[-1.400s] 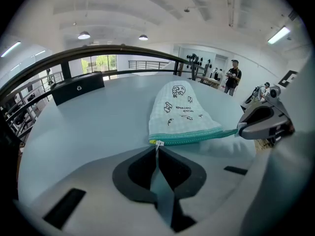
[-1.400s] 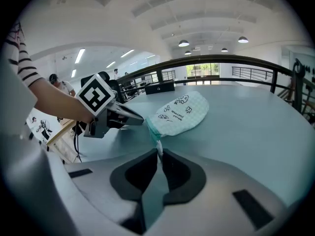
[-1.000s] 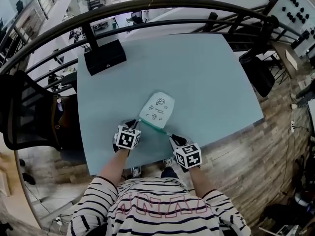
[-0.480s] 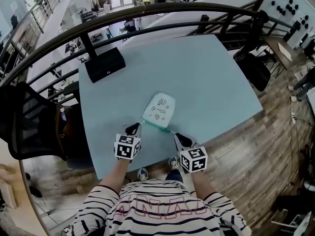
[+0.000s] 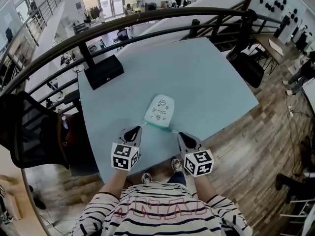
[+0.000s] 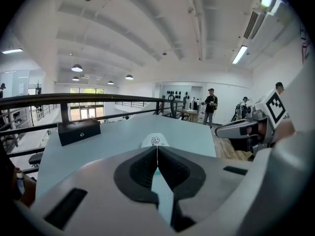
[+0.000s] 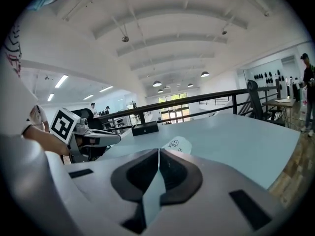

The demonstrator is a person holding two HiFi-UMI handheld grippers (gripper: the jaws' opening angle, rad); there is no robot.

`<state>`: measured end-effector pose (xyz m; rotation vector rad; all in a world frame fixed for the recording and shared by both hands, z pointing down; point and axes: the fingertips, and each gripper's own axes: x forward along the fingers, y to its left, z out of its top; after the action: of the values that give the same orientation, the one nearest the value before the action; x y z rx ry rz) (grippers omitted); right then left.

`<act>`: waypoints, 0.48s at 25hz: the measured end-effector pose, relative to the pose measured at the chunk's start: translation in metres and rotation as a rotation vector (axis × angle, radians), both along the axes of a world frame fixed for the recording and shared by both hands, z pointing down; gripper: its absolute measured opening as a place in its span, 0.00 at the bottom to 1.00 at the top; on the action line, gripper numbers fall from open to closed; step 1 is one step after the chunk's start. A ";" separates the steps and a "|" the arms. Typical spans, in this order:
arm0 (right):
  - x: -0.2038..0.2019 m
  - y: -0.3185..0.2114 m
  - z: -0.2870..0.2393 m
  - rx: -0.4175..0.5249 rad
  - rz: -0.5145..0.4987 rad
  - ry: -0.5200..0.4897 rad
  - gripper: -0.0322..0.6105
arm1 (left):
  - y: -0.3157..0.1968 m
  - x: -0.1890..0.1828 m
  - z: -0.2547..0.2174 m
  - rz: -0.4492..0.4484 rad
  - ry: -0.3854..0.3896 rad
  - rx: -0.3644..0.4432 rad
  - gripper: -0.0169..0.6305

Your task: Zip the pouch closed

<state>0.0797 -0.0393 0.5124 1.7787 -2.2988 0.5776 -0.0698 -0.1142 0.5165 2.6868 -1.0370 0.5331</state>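
Observation:
The white pouch with small printed drawings lies flat on the light blue table, its teal zipper edge facing me. My left gripper hovers just short of that edge's left end, shut and empty. My right gripper hovers off the edge's right end, also shut with nothing between its jaws. In the left gripper view the closed jaws point at the pouch ahead. The right gripper view shows its jaws shut and the pouch beyond them.
A black box sits at the table's far left corner. A dark curved railing runs behind the table. A black chair stands to the left, and wooden floor lies off the table's right edge.
Both grippers have lifted off the pouch's zipper edge and drawn back toward me. The pouch stays on the table.

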 end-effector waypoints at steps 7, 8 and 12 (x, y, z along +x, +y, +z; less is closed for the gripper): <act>-0.015 0.012 -0.031 0.066 0.040 0.000 0.10 | 0.017 -0.015 -0.033 0.031 0.048 0.073 0.07; -0.017 0.014 -0.034 0.073 0.044 -0.005 0.10 | 0.020 -0.017 -0.036 0.037 0.054 0.081 0.07; -0.022 0.021 -0.048 0.106 0.060 -0.032 0.10 | 0.031 -0.020 -0.050 0.058 0.086 0.106 0.06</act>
<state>0.0579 -0.0187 0.4640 1.9058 -2.3448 0.5058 -0.0898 -0.0831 0.4663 2.8120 -0.9935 0.3794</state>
